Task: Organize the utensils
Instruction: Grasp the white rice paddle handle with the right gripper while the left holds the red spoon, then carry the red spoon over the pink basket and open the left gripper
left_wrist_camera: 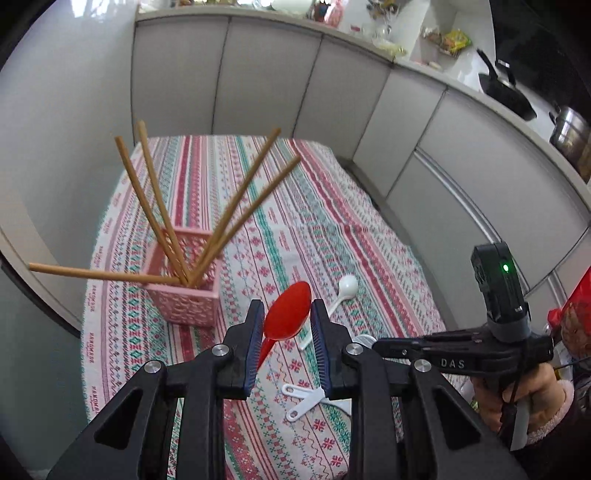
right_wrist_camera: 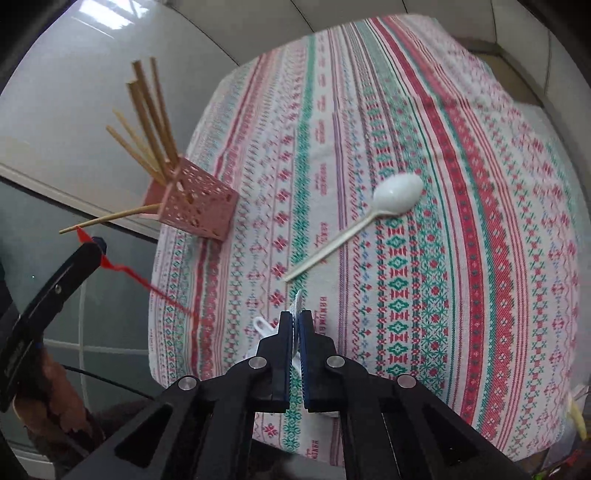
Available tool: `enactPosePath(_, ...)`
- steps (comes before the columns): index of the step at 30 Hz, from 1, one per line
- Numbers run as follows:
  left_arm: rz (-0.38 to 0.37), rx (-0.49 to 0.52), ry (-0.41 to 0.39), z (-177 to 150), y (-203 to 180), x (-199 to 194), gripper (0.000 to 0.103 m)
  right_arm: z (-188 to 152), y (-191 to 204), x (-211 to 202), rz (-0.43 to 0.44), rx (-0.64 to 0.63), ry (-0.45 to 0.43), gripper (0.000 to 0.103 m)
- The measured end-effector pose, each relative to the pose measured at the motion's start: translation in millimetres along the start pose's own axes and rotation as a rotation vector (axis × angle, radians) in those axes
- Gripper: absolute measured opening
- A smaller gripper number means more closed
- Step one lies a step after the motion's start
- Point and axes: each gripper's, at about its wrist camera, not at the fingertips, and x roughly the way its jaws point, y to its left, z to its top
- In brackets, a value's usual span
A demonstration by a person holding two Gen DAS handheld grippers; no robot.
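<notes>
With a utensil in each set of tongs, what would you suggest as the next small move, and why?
Probably carry the red spoon in the left tongs over the pink holder and tip it upright. The holder's top is open among the chopsticks and lies near those tongs. The right tongs are shut on a white utensil, which can follow.

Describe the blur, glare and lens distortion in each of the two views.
Left wrist view: fisheye bends the cabinets into an arc; the chopsticks are slightly smeared, the red spoon sharp. Right wrist view: glare streaks the wall at top left; the tablecloth bulges and blurs toward the right edge; the white spoon stays fairly crisp.
</notes>
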Motion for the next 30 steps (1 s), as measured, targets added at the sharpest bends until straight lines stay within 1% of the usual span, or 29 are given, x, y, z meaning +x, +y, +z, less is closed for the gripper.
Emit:
enactPosePath(1, 0.000, -0.010, -0.018, 2.0, 2.5, -4.2, 0.024, -0.1, 3.1, -7.1, -0.005, -0.008, -0.018, 0.004)
enactPosePath(3, -0.003, -0.034, -0.062, 7.3, 8.8, -13.5, 0.013, -2.4, 4.4, -18.3, -0.011, -0.019, -0.053, 0.003)
enactPosePath(7, -0.007, -0.076, -0.143, 16.5, 18.0, -30.0, 0.012, 1.8, 15.6, -46.4, -0.002, -0.032, -0.133, 0.003)
enactPosePath(8, -0.005, -0.081, -0.160, 18.8, 18.7, -33.4, 0.010, 3.0, 18.3, -52.8, -0.002, -0.035, -0.154, 0.003)
enactPosePath(9, -0.005, -0.086, -0.174, 20.9, 19.2, -36.0, 0.007, 4.6, 21.5, -57.0, -0.003, -0.038, -0.171, 0.003)
enactPosePath(11, -0.005, -0.091, -0.183, 22.6, 19.6, -38.2, 0.006, 7.2, 26.4, -65.0, -0.006, -0.042, -0.204, 0.003)
enactPosePath(14, 0.013, -0.096, -0.131, 22.8, 20.8, -33.9, 0.006, 9.8, 29.4, -70.5, -0.027, -0.052, -0.225, 0.003)
enactPosePath(16, 0.003, -0.065, -0.059, 18.1, 17.7, -28.8, 0.006, 11.0, 27.6, -69.6, -0.040, -0.050, -0.215, 0.004)
enactPosePath(18, 0.020, -0.027, -0.014, 7.9, 15.5, -22.6, 0.009, 9.6, 24.0, -66.2, -0.050, -0.044, -0.197, 0.004)
enactPosePath(19, 0.039, 0.009, 0.031, 1.8, 12.7, -15.8, 0.009, 9.9, 21.9, -63.6, -0.061, -0.042, -0.183, 0.004)
enactPosePath(20, 0.053, 0.035, 0.073, -5.1, 11.7, -8.5, 0.012, 9.0, 20.6, -61.4, -0.067, -0.041, -0.175, 0.004)
enactPosePath(22, 0.068, 0.051, 0.151, -20.1, 14.6, 8.5, 0.026, 8.3, 16.8, -58.7, -0.085, -0.039, -0.156, 0.004)
enactPosePath(23, 0.074, 0.048, 0.189, -26.7, 18.2, 18.4, 0.036, 7.6, 15.1, -58.1, -0.093, -0.038, -0.150, 0.004)
enactPosePath(24, 0.081, 0.042, 0.225, -32.6, 21.8, 29.0, 0.038, 7.5, 13.7, -57.8, -0.102, -0.036, -0.145, 0.004)
enactPosePath(27, 0.103, 0.028, 0.302, -44.6, 31.5, 56.8, 0.038, 6.6, 10.2, -58.0, -0.120, -0.040, -0.138, 0.004)
enactPosePath(30, 0.112, 0.022, 0.324, -47.2, 35.6, 79.0, 0.038, 4.9, 7.3, -58.6, -0.123, -0.038, -0.133, 0.004)
